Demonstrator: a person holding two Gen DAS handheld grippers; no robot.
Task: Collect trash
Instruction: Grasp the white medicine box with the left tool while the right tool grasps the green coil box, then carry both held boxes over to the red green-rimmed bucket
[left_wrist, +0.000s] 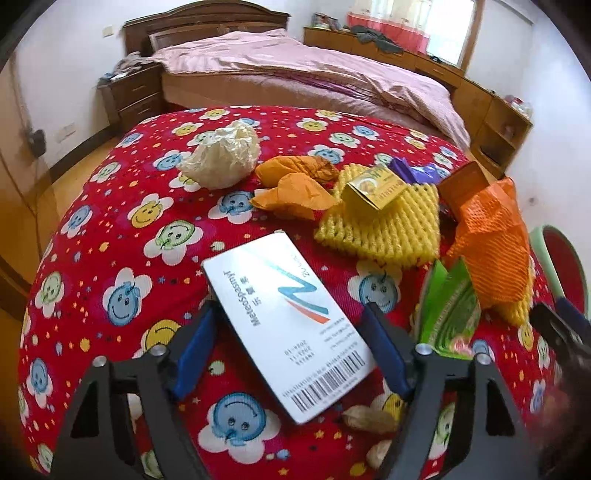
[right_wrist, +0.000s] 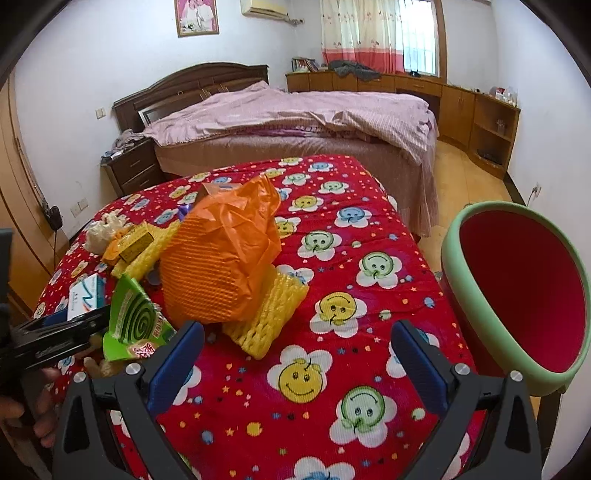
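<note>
Red cloth printed with smiling flowers (right_wrist: 295, 424) covers the table, and its near-right stretch lies bare between the spread fingers of the right gripper (right_wrist: 297, 345), which hold nothing. That bare patch runs back to the far edge of the cloth, beyond which stands a bed (right_wrist: 295, 122) under a pink quilt. Just off the table's right edge stands a green-rimmed bin (right_wrist: 476, 295) with a red inside, tilted so its mouth faces the table. The trash is bunched on the left half as seen from the right wrist: an orange bag (right_wrist: 221, 251) sits upright over a piece of yellow foam netting (right_wrist: 266, 321), and a green packet with a spiral print (right_wrist: 136, 321) lies at the near-left. From the left wrist, a white box (left_wrist: 288, 325) lies flat on the cloth between the parted blue pads of the left gripper (left_wrist: 290, 323), its long axis running from far-left to near-right with the barcode end nearest the camera; whether the pads touch it cannot be told. Behind it sit a crumpled white paper ball (left_wrist: 221, 158), a crumpled orange wrapper (left_wrist: 295, 184), and a small gold box (left_wrist: 373, 188) resting on a second sheet of yellow netting (left_wrist: 384, 229). Open cloth shows to the left of the white box out to the table's left edge, with wood floor (left_wrist: 77, 162) beyond. Two peanut shells (left_wrist: 369, 419) lie just beside the box's near corner.
</note>
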